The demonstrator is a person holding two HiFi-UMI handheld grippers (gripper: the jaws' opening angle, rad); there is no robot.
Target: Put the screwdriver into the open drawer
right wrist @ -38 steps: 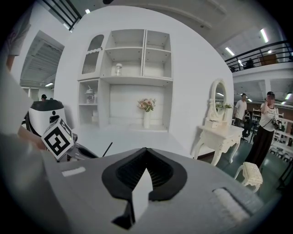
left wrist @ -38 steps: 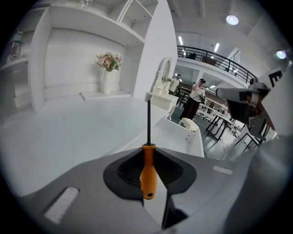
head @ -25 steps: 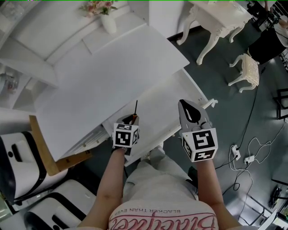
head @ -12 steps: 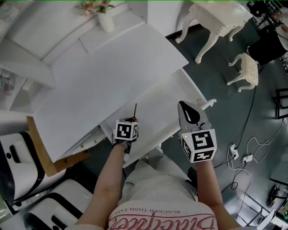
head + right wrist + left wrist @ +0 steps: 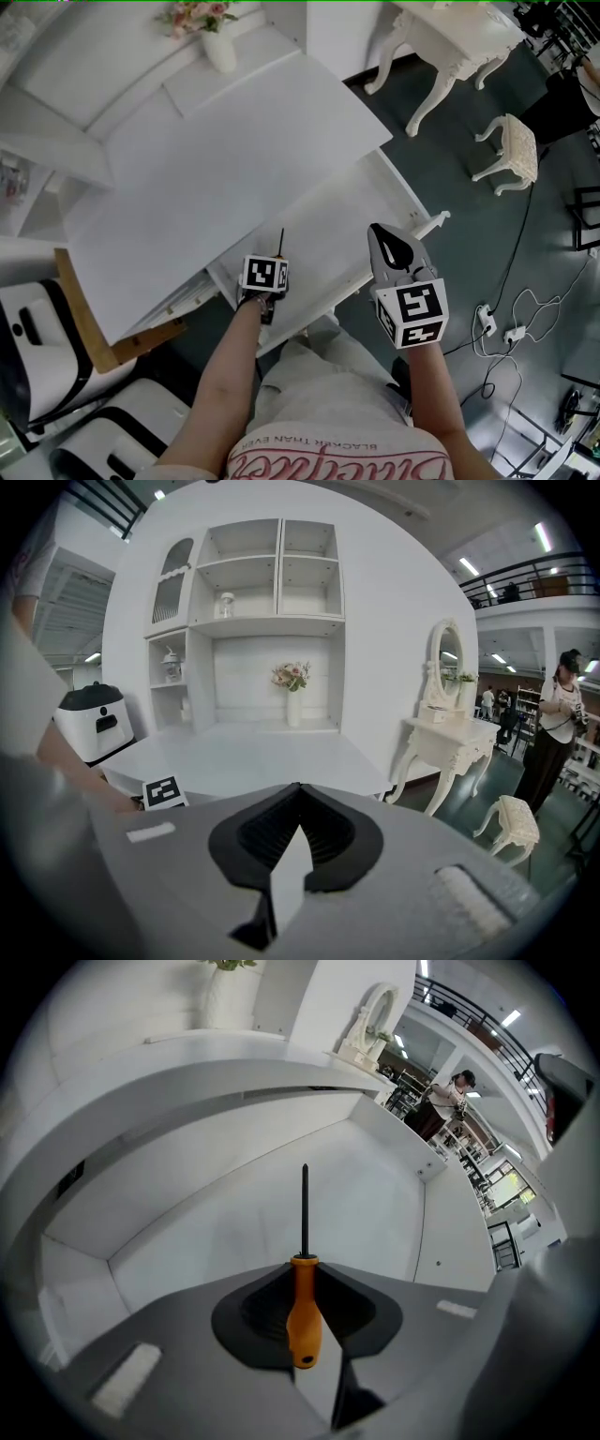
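**A:** Left tongs (image 5: 302, 1269): what do they carry?

**B:** The jaws are nearly closed and pinch the orange handle of the screwdriver (image 5: 304, 1312). Its dark shaft projects straight out past the tips.

**A:** Where is the screwdriver relative to the drawer (image 5: 361, 216)?

**B:** It is held over the near end of the open drawer and angled steeply down, with the tip aimed at the bare white drawer floor. Whether the tip touches that floor cannot be told. The tool is in the grip of the tongs, not lying in the drawer.

**A:** Right tongs (image 5: 298, 794)?

**B:** The jaws are drawn together at the tips, with nothing between them. They hover above the drawer's front edge, toward its right end and apart from the left tongs, and point out over the tabletop.

**A:** Surroundings?

**B:** The drawer is pulled out from under a wide white tabletop (image 5: 225, 159). The tabletop is bare except for a vase of flowers (image 5: 219, 45) at its far edge, in front of a white shelf unit (image 5: 267, 602). To the right, an ornate white dressing table (image 5: 445, 37) and a cushioned stool (image 5: 516, 150) stand on the dark floor (image 5: 469, 234). Cables and a power strip (image 5: 492, 319) lie to the person's right.
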